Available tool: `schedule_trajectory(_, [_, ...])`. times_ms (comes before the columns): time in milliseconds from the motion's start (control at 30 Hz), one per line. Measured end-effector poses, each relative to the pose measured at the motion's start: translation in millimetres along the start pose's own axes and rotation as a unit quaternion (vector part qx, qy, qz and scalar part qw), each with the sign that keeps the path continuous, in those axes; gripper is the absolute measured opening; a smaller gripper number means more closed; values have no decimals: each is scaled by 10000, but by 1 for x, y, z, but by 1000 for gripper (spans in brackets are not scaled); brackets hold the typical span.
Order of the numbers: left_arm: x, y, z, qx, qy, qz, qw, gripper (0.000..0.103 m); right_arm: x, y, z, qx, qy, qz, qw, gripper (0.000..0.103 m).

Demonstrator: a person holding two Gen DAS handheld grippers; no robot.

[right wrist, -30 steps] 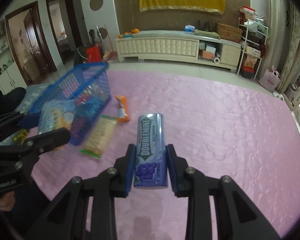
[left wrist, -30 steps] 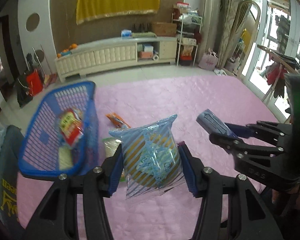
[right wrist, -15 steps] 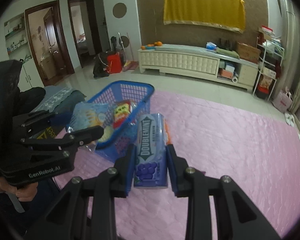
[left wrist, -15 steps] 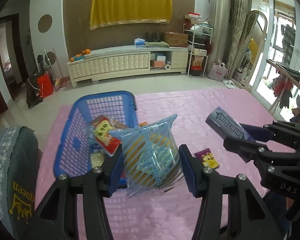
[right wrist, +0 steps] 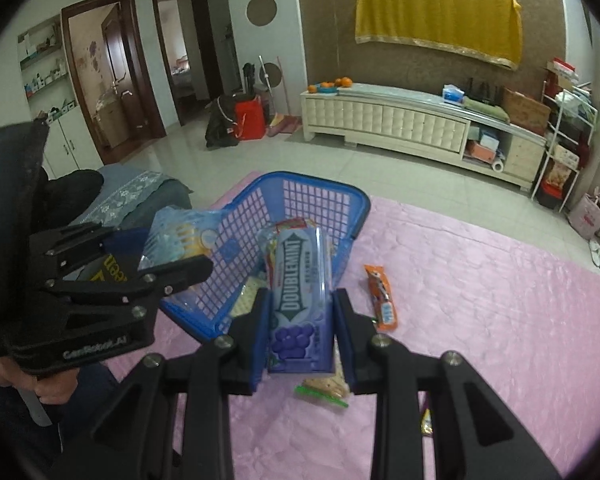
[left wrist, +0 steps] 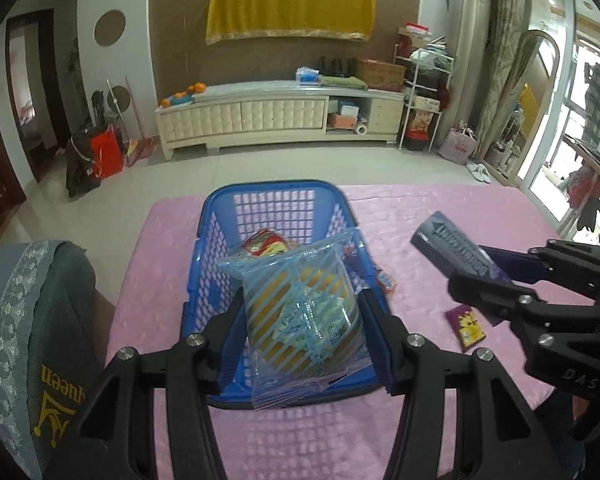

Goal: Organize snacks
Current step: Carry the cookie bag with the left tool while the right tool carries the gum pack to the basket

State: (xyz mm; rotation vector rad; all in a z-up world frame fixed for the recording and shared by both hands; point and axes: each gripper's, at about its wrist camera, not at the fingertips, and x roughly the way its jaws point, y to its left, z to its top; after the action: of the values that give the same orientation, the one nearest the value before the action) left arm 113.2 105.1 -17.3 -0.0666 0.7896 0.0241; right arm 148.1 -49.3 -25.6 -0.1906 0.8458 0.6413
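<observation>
A pink quilted mat (left wrist: 440, 208) covers the floor of a living room, with a blue plastic basket (left wrist: 276, 200) standing on it and already holding a red-and-yellow snack packet (left wrist: 266, 242); the left gripper (left wrist: 300, 320), poised over the basket's near end, has its jaws closed partway on a blue-striped clear bag of snacks (left wrist: 304, 312), the pads pressing both sides; the right gripper (right wrist: 302, 320), just beside the basket, clamps a purple Doublemint gum pack (right wrist: 298, 292) upright between its narrow-set fingers; on the mat beside the basket lie an orange snack bar (right wrist: 382, 298), a pale packet with a green edge (right wrist: 326, 390), partly hidden behind the gum, and a small purple-and-yellow sachet (left wrist: 466, 326).
</observation>
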Motion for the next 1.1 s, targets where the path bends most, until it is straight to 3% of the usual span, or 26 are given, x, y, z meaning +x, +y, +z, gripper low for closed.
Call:
schedule_trajectory(400, [40,17,-11,-157,347,-10,9993,52,21,0,0,-3,272,-89,9996,35])
schedule_trajectory(500, [34,22,-12,-227,172,93,9996,64,23,0,-1,0,317,-114,9994,35])
schedule_trajectory(600, [26,26,-10,-307,131,-150,9993,70,21,0,-1,46,313,-89,9995,35])
schedule_trajectory(867, [7,32,-2,-171,2,206,9996,75,20,9,15,-36,291,-100,9995,35])
schedule_trajectory(1100, [6,63,14,-394,-10,486,9980,77,35,19,46,-225,351,-318,9986,35])
